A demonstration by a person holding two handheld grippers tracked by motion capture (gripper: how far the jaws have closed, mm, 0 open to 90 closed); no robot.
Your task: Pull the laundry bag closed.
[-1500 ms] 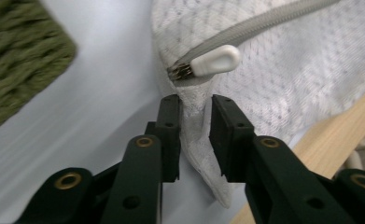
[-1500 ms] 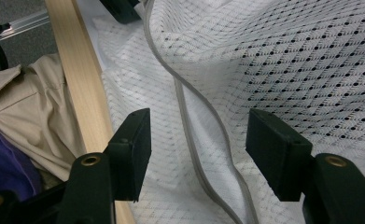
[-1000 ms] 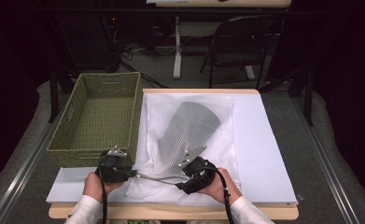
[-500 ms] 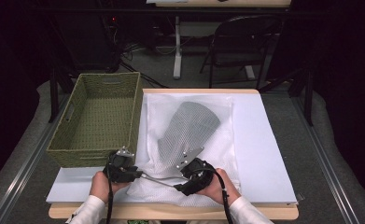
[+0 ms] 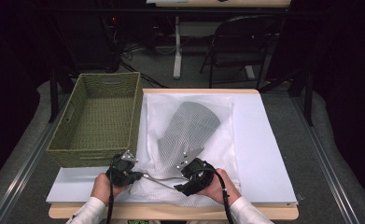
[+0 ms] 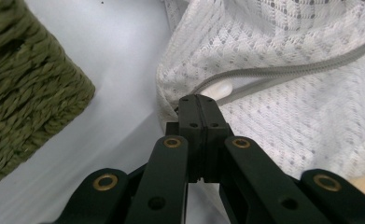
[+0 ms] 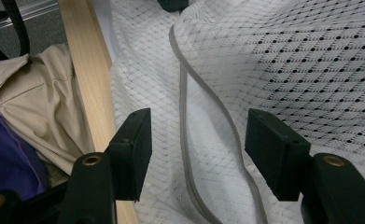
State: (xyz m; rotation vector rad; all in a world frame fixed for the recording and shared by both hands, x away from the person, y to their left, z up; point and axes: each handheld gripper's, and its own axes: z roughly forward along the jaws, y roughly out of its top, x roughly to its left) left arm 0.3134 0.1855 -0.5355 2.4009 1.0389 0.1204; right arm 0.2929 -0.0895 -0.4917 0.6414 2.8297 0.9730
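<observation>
left tool [image 6: 199, 100] pinched tight on the white mesh bag [image 6: 283, 74] corner, right tool [image 7: 196, 140] spread wide over its zipper [image 7: 203, 126]

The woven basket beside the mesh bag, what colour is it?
Olive green basket, clearest in the high view.

A white mesh laundry bag [image 5: 189, 140] lies flat on the table, just right of a green basket. A grey garment [image 5: 185, 128] shows through it. Its grey zipper [image 7: 203, 121] curves along the near edge.
</observation>
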